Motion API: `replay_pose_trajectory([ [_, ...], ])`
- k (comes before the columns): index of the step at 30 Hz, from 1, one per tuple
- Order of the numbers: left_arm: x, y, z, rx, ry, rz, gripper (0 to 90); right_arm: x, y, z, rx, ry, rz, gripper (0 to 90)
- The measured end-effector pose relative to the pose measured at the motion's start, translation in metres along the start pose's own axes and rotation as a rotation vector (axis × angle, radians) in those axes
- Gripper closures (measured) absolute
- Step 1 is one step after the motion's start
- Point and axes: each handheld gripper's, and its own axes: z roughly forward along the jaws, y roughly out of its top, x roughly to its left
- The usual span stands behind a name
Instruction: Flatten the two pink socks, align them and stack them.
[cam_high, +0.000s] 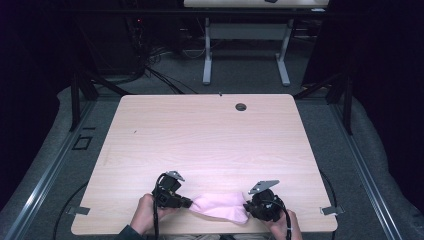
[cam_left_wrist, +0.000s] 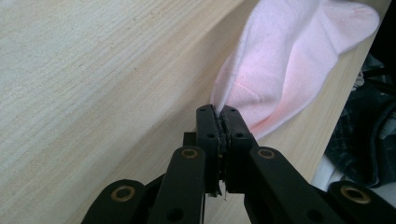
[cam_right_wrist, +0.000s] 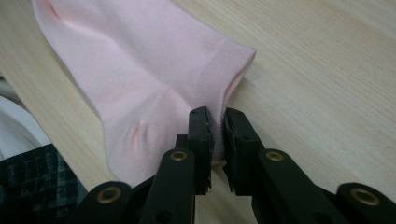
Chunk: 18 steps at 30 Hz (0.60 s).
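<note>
Pink sock (cam_high: 220, 206), lying flat near the front edge of a light wooden table (cam_high: 200, 135), stretched between two hand-held grippers. Toe end toward the left gripper (cam_high: 187, 202), cuff end toward the right gripper (cam_high: 247, 206). Lies slightly slanted, one end close to the table's front edge.

Left gripper: held in the left hand (cam_high: 145, 212), lying low on the table and pointing toward the sock. Seen from its own camera as two black jaws pressed tight together, a thin fold of the pink sock (cam_left_wrist: 280, 65) pinched at the very tips. Rest of the sock spread beyond the tips across the wood, reaching toward the table edge. Clamped on the sock.

Right gripper: held in the right hand (cam_high: 282, 225), likewise low on the table and facing the left one across the sock. Seen from its own camera as jaws nearly together with a narrow slit between them, the ribbed cuff of the sock (cam_right_wrist: 140, 84) caught in that slit. Cuff band folded at the grip, heel seam visible just beside the jaws, foot part running away toward the upper left of that view. Closed on the cuff.

Grey three-cornered plates atop both grippers, cables trailing back toward the person. Dark checked cloth (cam_right_wrist: 37, 182) visible below the table edge in both gripper views. Small round hole (cam_high: 241, 106) in the table top near the far edge, well apart from the sock. Second table (cam_high: 245, 45) standing farther back on the grey floor.
</note>
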Motion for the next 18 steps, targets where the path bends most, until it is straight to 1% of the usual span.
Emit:
replay_pose_trajectory([
  [1, -0.001, -0.001, 0.001, -0.005, -0.011, -0.015, 87.8, -0.001, 0.000, 0.000, -0.003, 0.001, 0.003, 81.8],
  [2, -0.003, -0.002, 0.001, -0.001, -0.015, -0.009, 87.8, -0.002, 0.000, 0.000, -0.006, -0.006, -0.001, 81.8],
  [3, -0.007, -0.003, 0.002, -0.008, -0.010, -0.008, 87.7, -0.004, 0.001, 0.000, -0.003, -0.019, -0.006, 81.8],
  [4, -0.009, -0.003, 0.002, -0.007, -0.007, -0.006, 87.6, -0.008, 0.002, 0.000, -0.011, -0.016, -0.012, 81.8],
  [6, -0.013, -0.005, 0.002, -0.027, -0.012, -0.006, 87.5, -0.011, 0.004, 0.001, -0.006, -0.022, -0.015, 81.7],
  [7, -0.014, -0.005, 0.002, -0.032, 0.000, -0.002, 87.4, -0.014, 0.005, 0.002, -0.014, -0.021, -0.024, 81.6],
  [8, -0.015, -0.005, 0.002, -0.035, 0.005, -0.004, 87.3, -0.016, 0.007, 0.002, 0.003, -0.029, -0.030, 81.6],
  [9, -0.015, -0.005, 0.001, -0.036, 0.020, 0.003, 87.3, -0.018, 0.009, 0.003, -0.005, -0.025, -0.030, 81.6],
  [10, -0.016, -0.005, 0.001, -0.035, 0.028, 0.008, 87.3, -0.019, 0.010, 0.003, 0.001, -0.015, -0.036, 81.6],
  [11, -0.016, -0.005, 0.001, -0.033, 0.029, 0.010, 87.2, -0.019, 0.011, 0.004, 0.005, -0.012, -0.038, 81.5],
  [14, -0.015, -0.005, 0.000, -0.028, 0.054, 0.017, 87.0, -0.017, 0.011, 0.003, 0.013, 0.000, -0.043, 81.5],
  [17, -0.015, -0.004, 0.000, -0.019, 0.059, 0.026, 86.5, -0.016, 0.008, 0.003, 0.006, 0.002, -0.037, 81.3],
  [18, -0.016, -0.004, 0.001, -0.016, 0.065, 0.027, 85.6, -0.017, 0.008, 0.003, -0.001, 0.012, -0.033, 81.0],
])
